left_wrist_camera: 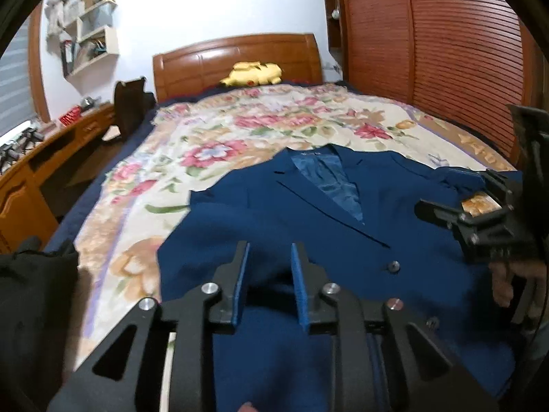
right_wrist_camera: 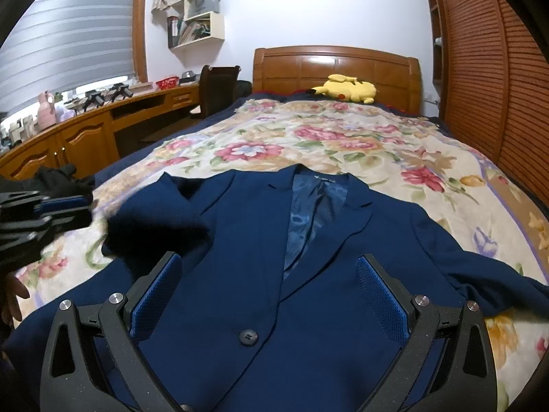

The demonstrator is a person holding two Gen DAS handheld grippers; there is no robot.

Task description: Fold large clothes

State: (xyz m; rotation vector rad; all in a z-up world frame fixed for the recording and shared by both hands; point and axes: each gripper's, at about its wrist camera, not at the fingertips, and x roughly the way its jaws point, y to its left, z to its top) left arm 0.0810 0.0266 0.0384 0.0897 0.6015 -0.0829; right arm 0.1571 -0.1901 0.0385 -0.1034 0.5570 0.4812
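A dark blue suit jacket (left_wrist_camera: 308, 213) lies face up on the floral bedspread (left_wrist_camera: 219, 130), collar toward the headboard; it also shows in the right wrist view (right_wrist_camera: 260, 240). My left gripper (left_wrist_camera: 271, 257) hovers over the jacket's lower left part, its blue pads a narrow gap apart, holding nothing. My right gripper (right_wrist_camera: 267, 267) is wide open above the jacket's front near the button (right_wrist_camera: 247, 337), empty. The right gripper also shows in the left wrist view (left_wrist_camera: 456, 202), over the jacket's right side. The left gripper shows at the left edge of the right wrist view (right_wrist_camera: 82, 209).
A yellow plush toy (right_wrist_camera: 346, 92) lies by the wooden headboard (right_wrist_camera: 336, 65). A wooden desk (right_wrist_camera: 85, 134) with a chair (right_wrist_camera: 216, 89) runs along the left. Slatted wardrobe doors (right_wrist_camera: 497, 79) stand on the right. Dark clothing (left_wrist_camera: 31, 302) lies at the bed's left edge.
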